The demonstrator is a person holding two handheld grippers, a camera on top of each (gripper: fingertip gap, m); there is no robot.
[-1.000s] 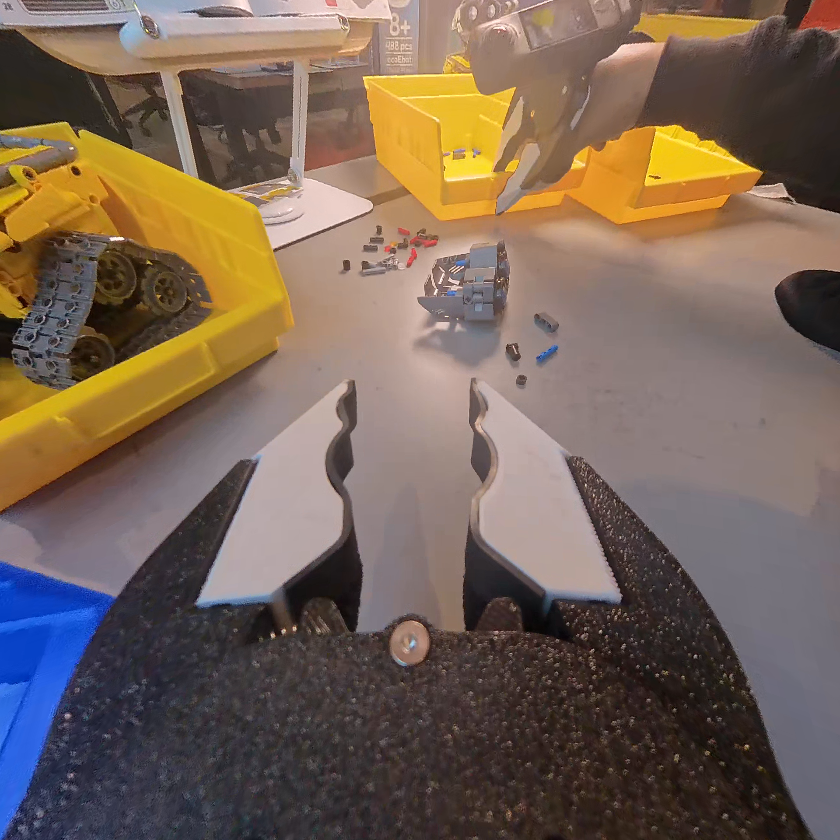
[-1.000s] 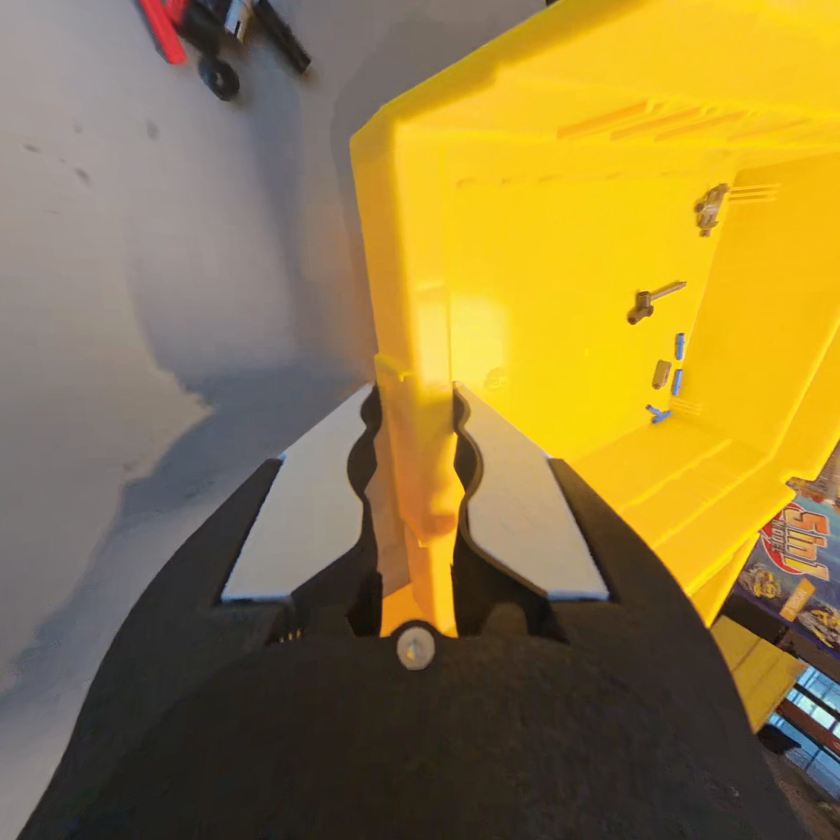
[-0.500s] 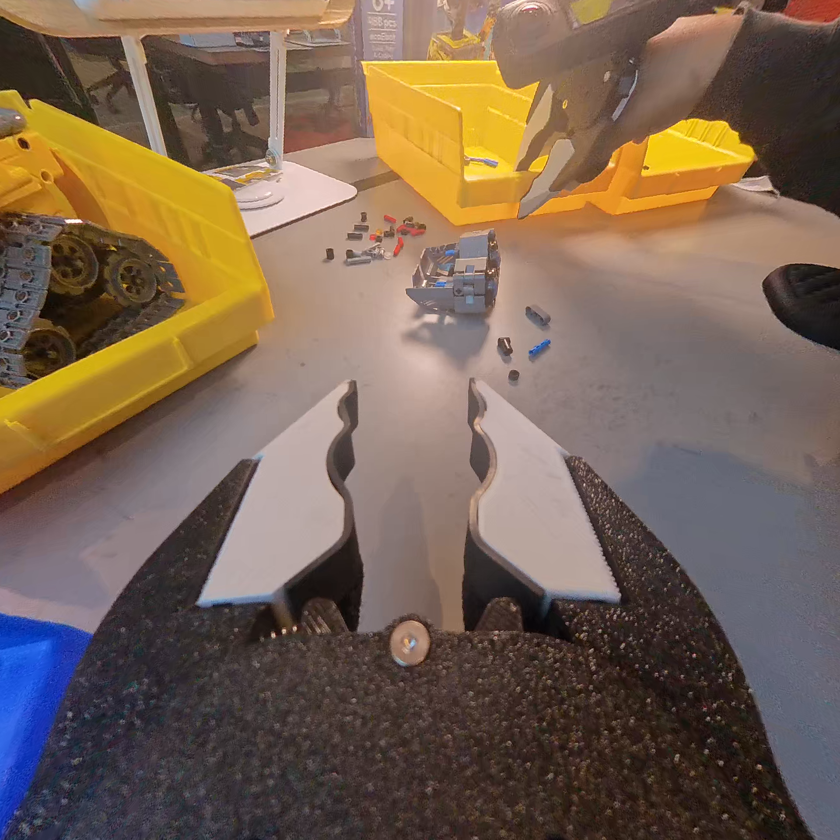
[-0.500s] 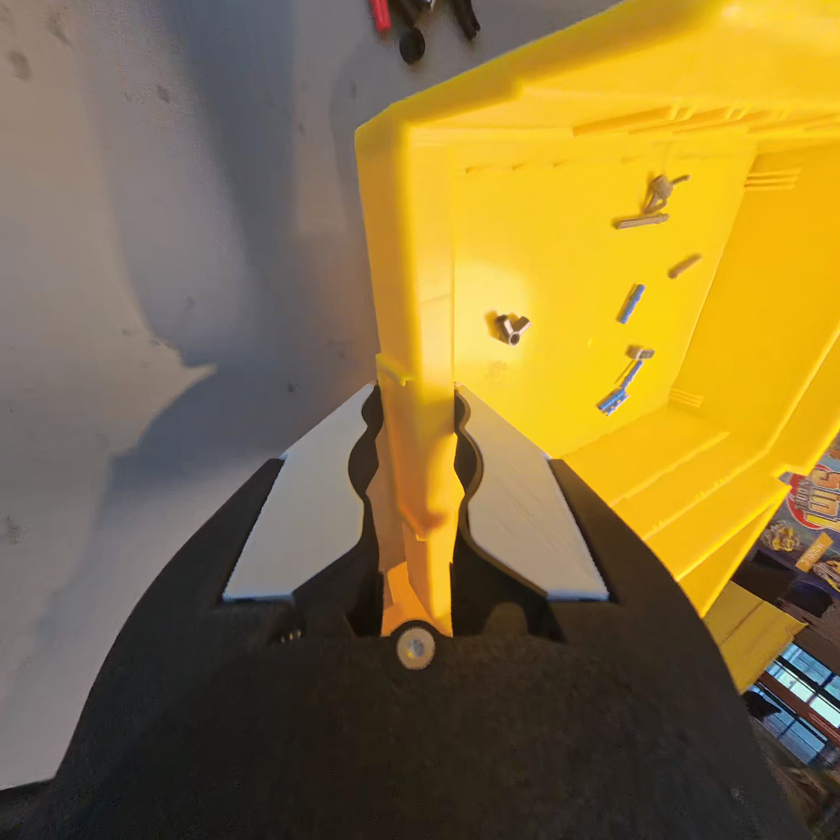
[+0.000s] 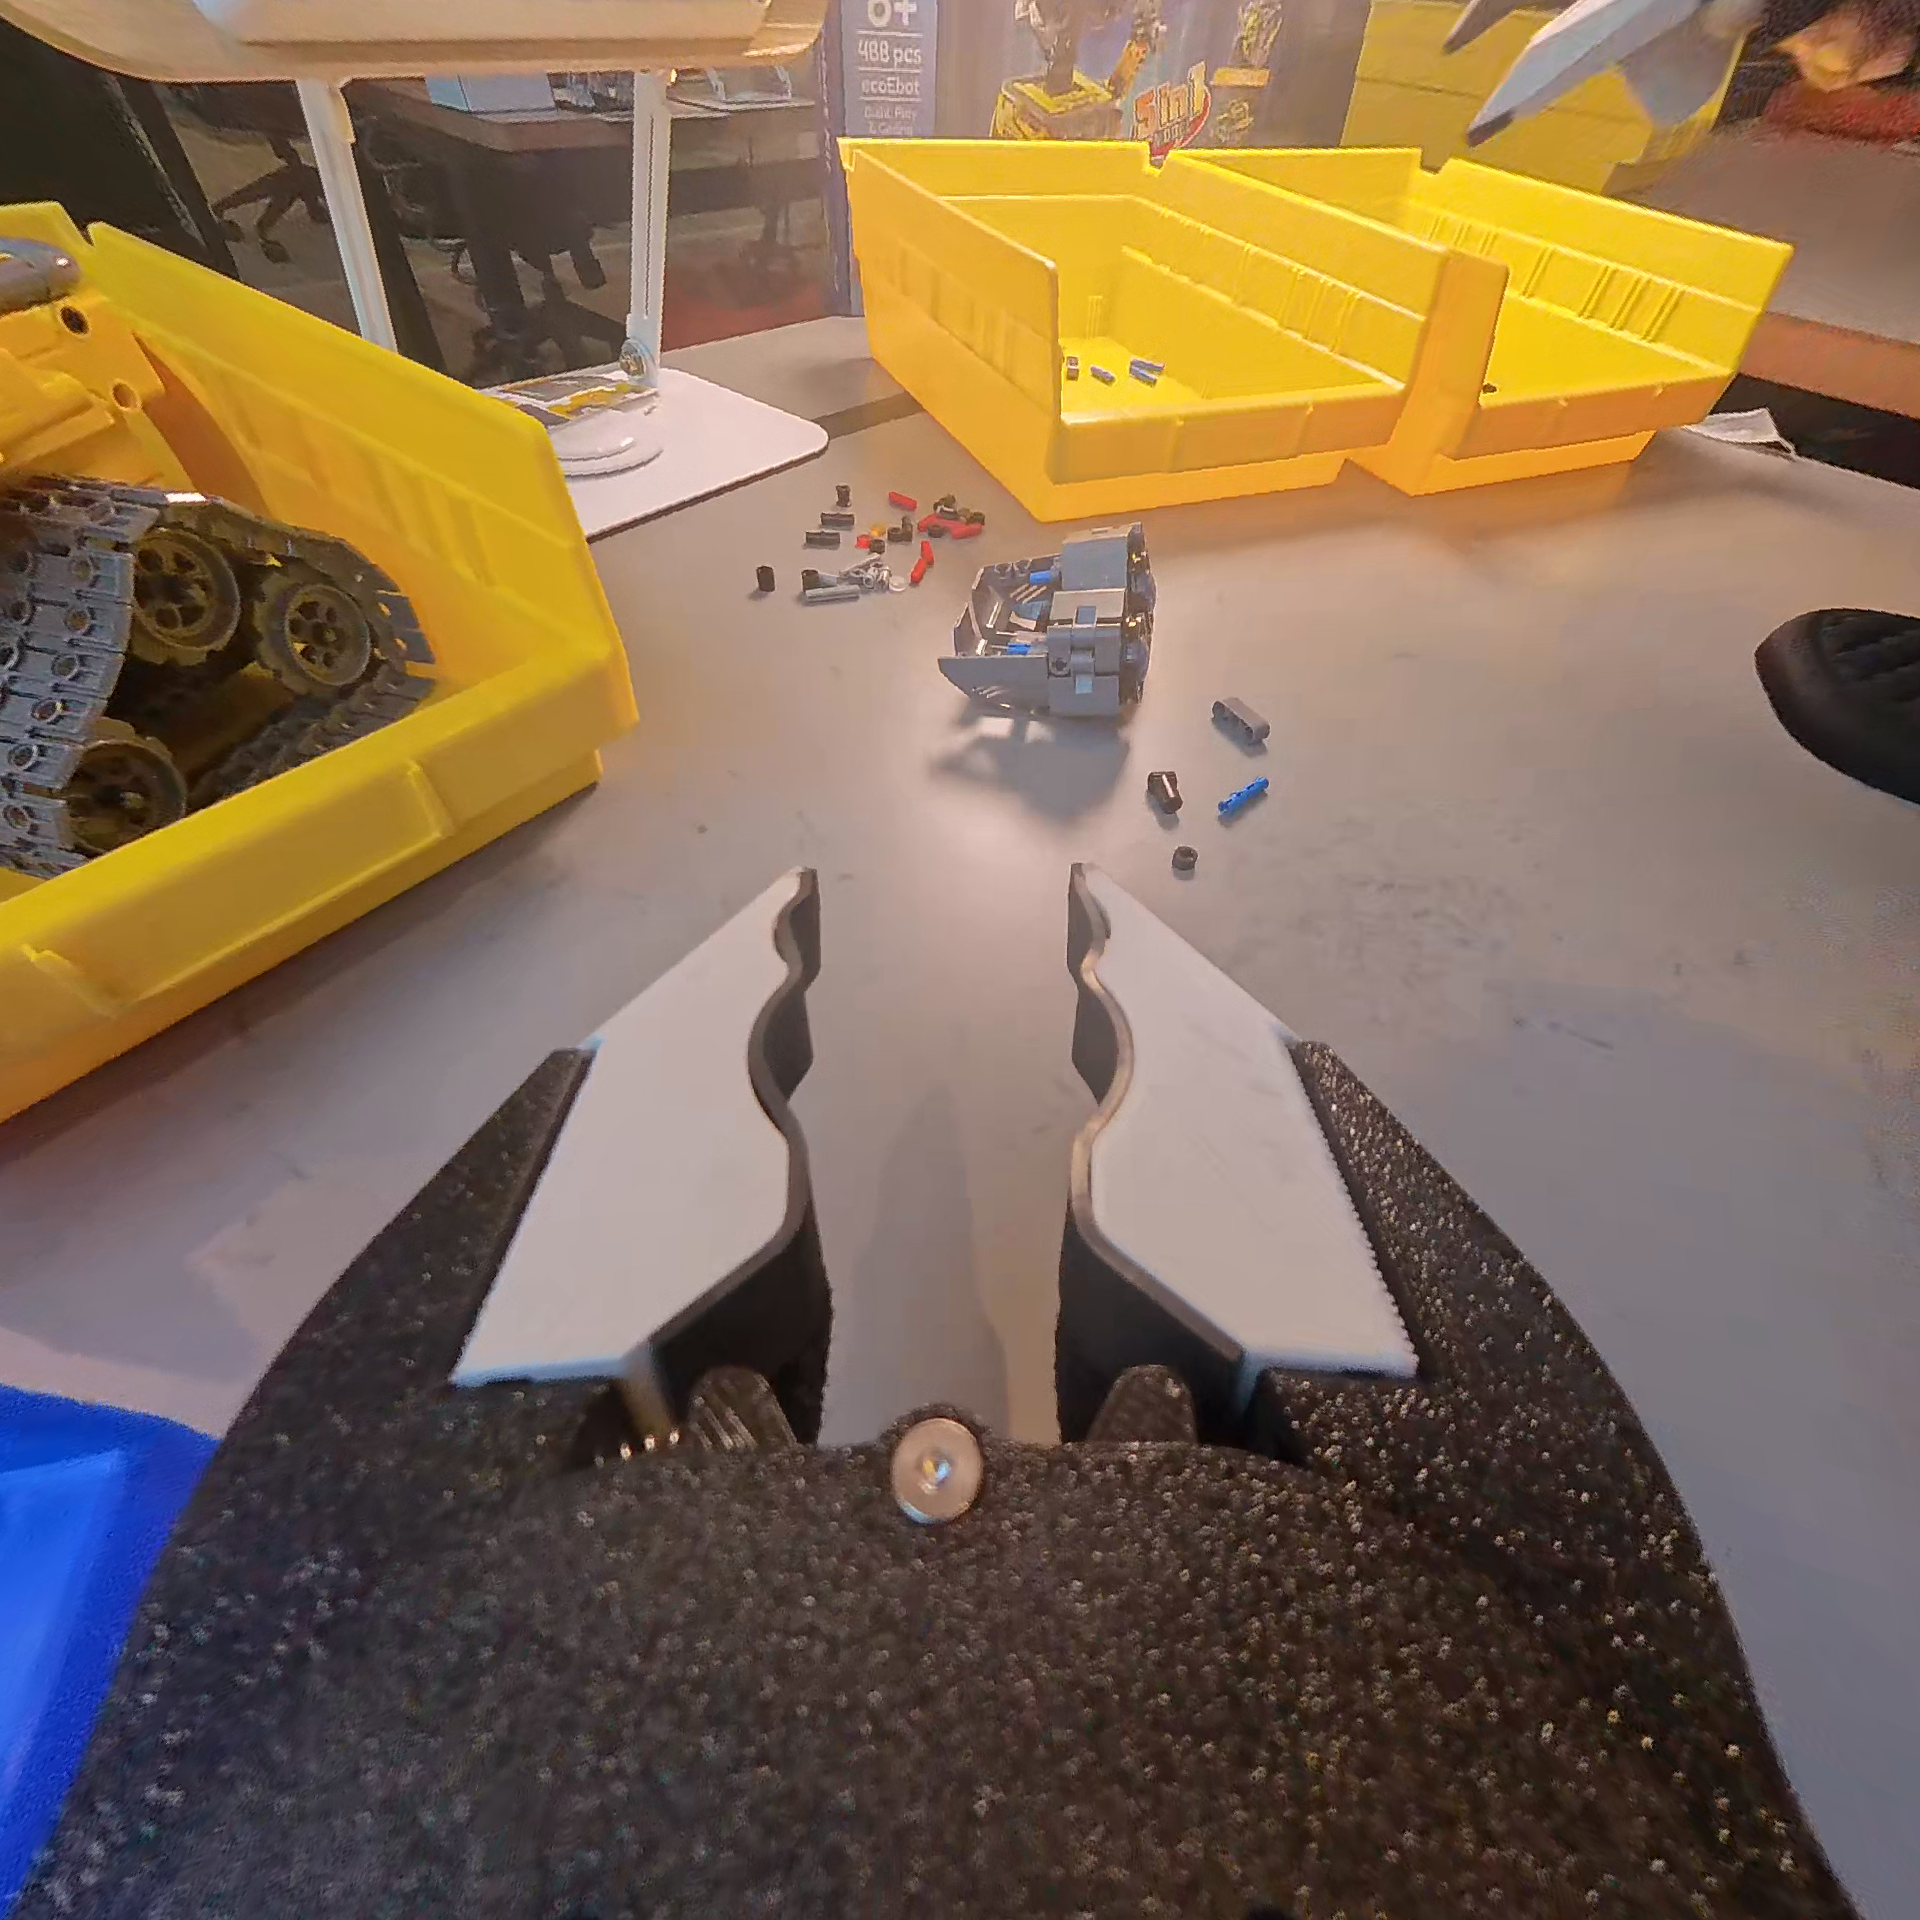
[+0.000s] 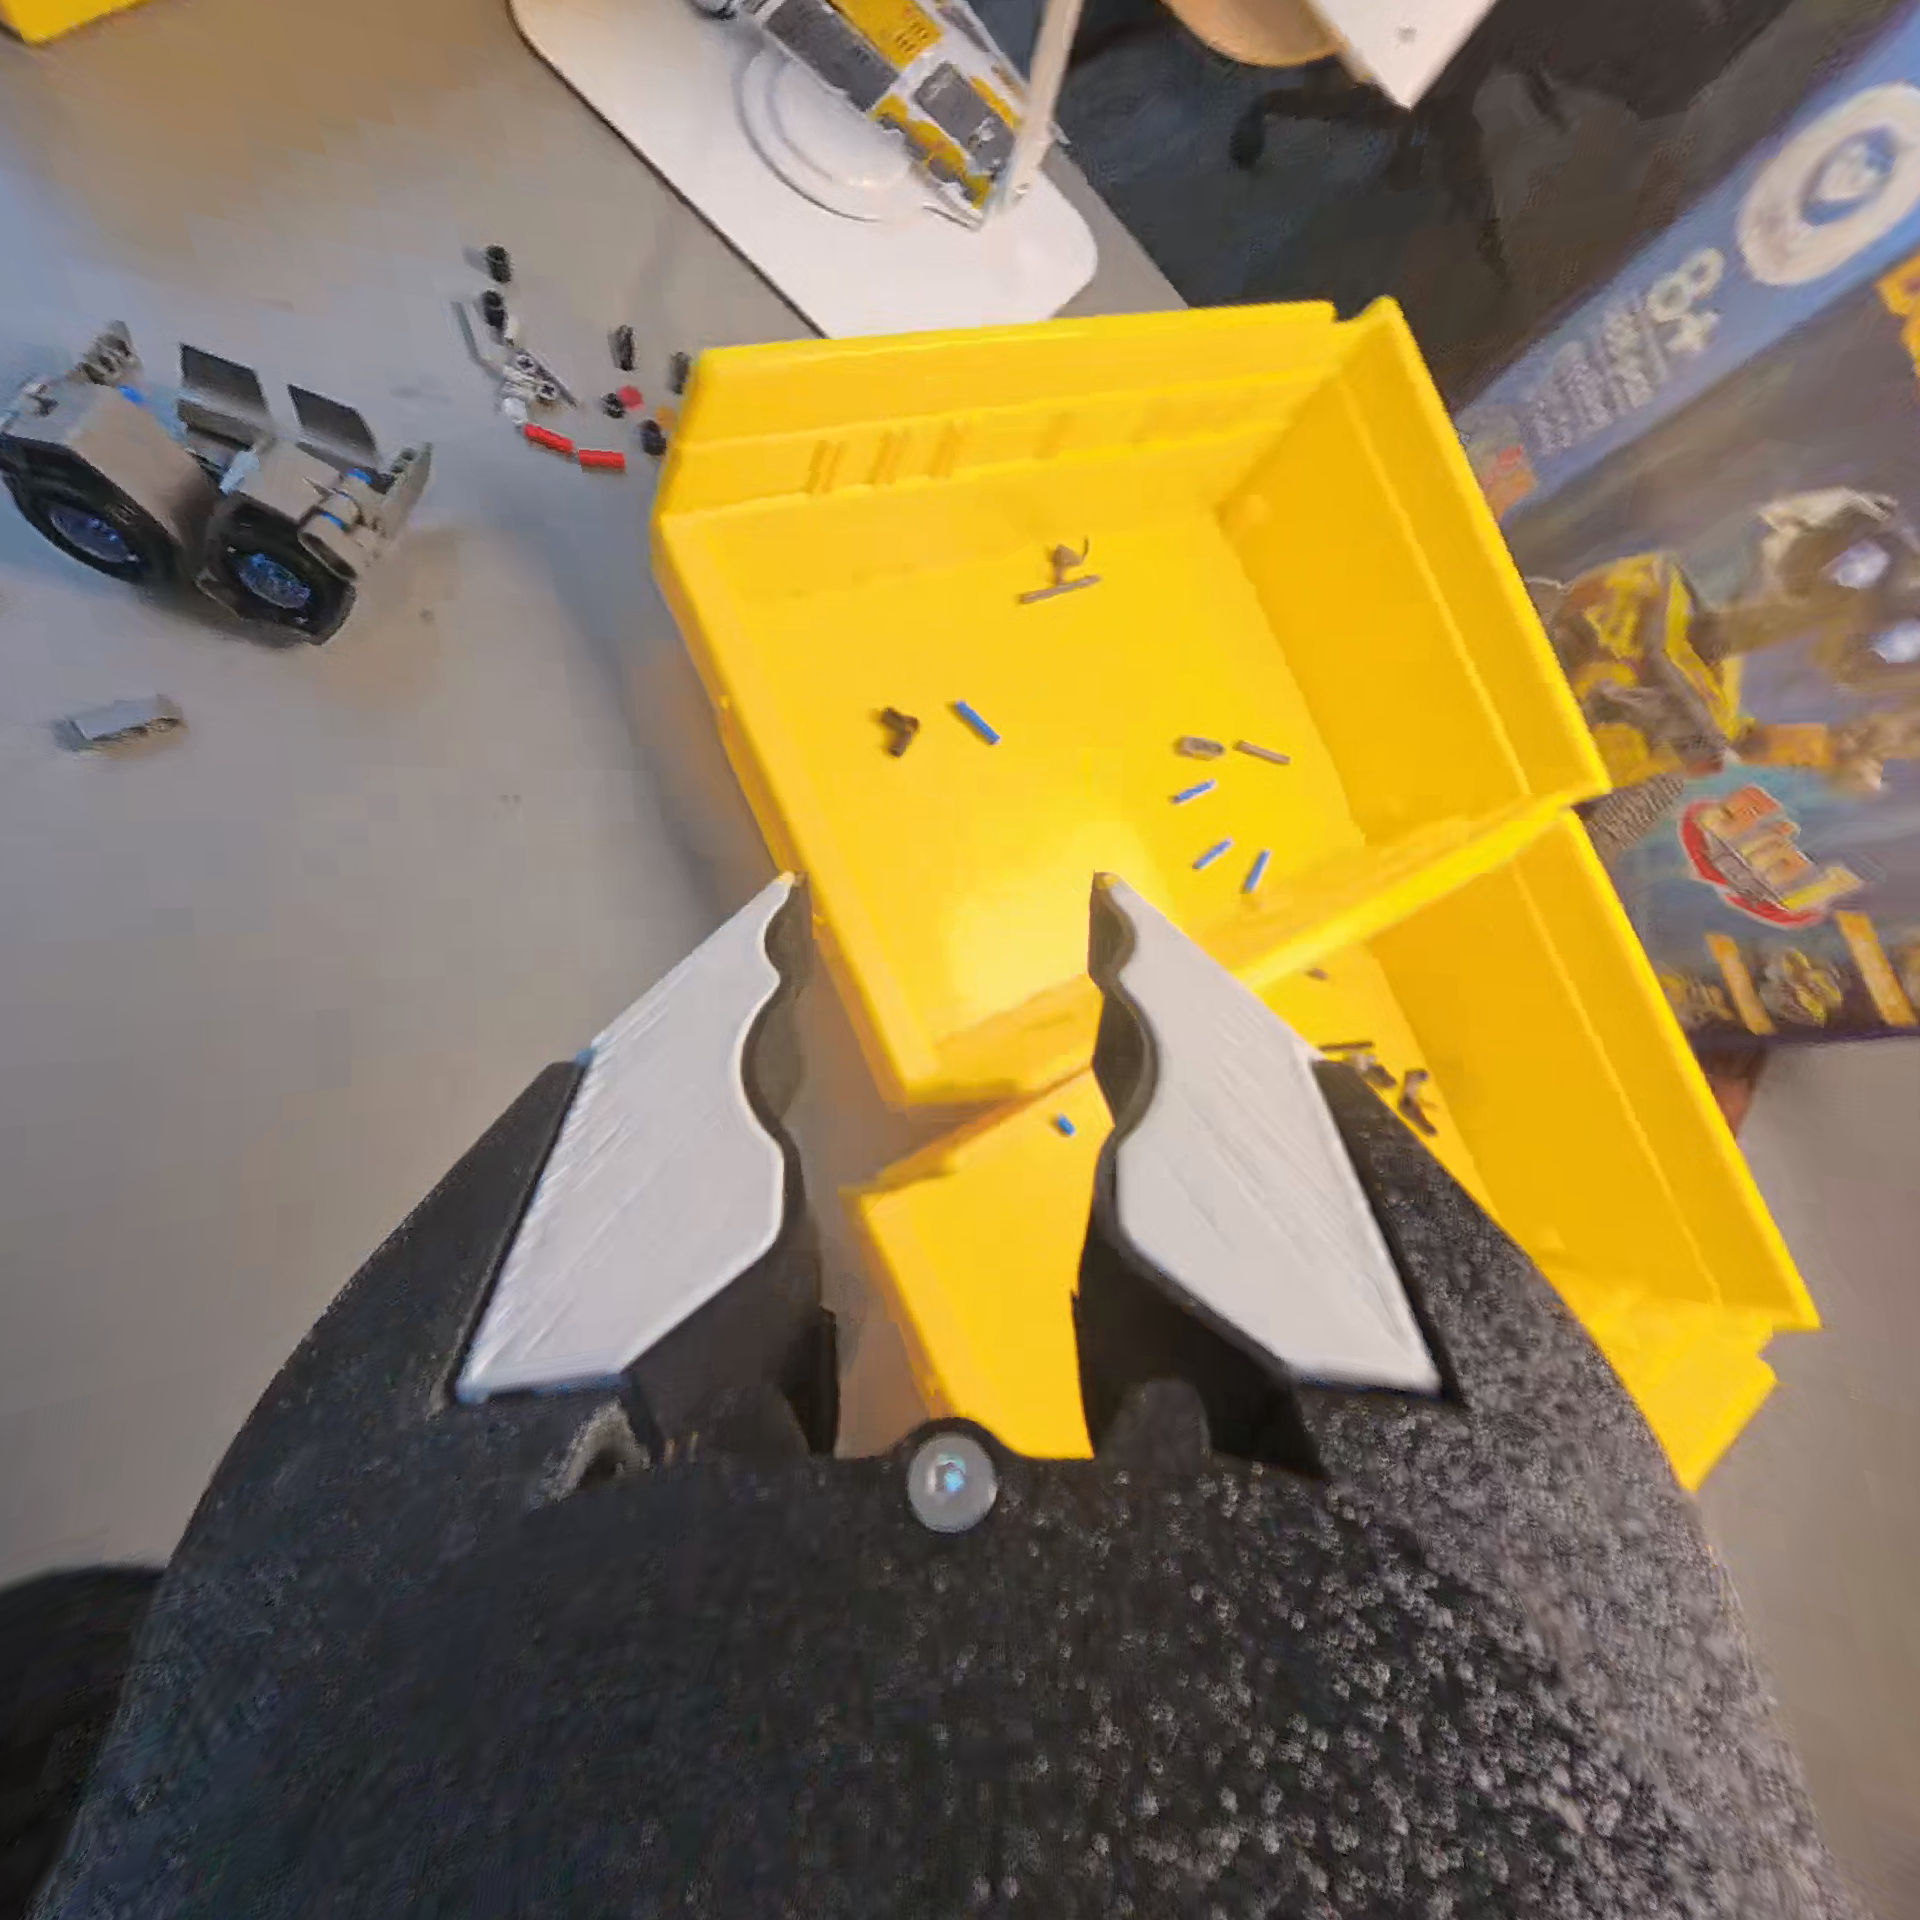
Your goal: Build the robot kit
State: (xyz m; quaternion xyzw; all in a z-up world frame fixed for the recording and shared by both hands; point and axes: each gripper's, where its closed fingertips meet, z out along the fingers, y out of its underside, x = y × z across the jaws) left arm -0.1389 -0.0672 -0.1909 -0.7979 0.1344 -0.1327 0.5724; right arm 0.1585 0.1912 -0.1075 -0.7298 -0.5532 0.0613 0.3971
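Left wrist view looks along the left tool, whose jaws stand wide apart with nothing between them, hovering above the grey worktop. Just beyond its tips lie a small black bush, a black connector, a blue pin and a grey beam piece. Farther off sits a grey brick assembly, and past it a scatter of red and black pins. At the near left a yellow bin holds a tracked yellow model. At the far side two yellow bins stand touching, side by side: the left far bin with a few small pieces inside, the right far bin next to it. A white stand base and a printed box lie behind.

Half a second ago the right tool was clamped on the wall of a tilted yellow bin. Now the right tool has let go: its jaws are wide, raised over the near corner of that bin, which rests flat on the worktop beside its neighbour. Blue and grey pins lie spread over its floor. In the left wrist view the right tool has risen to the far right corner, blurred.
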